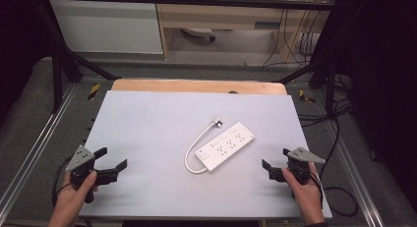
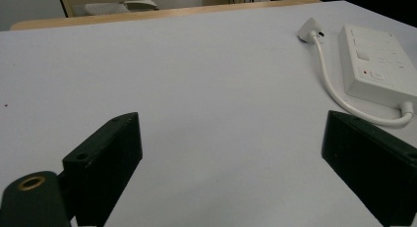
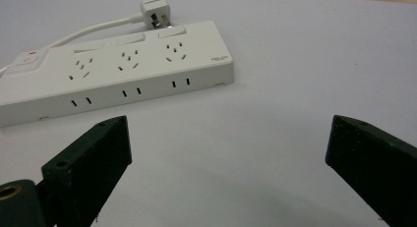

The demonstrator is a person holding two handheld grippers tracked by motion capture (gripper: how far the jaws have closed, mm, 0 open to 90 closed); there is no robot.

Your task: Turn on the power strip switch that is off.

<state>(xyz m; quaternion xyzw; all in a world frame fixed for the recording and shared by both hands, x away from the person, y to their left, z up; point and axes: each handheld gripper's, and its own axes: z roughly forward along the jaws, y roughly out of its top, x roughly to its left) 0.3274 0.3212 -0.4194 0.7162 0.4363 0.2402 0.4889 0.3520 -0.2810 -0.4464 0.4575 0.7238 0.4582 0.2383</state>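
high view: the white plastic power strip (image 1: 227, 145) lies at the table's centre, its short white cord (image 1: 194, 149) looping from its 7 o'clock end to the plug (image 1: 217, 122) at 12. the left gripper (image 1: 114, 158) and right gripper (image 1: 274, 158) flank it, jaws spread, empty.

left gripper view: the cord's loop and red switch light (image 2: 364, 71) show; approach the plug from there.

right gripper view: side slots (image 3: 131, 93) show; best steady that edge.
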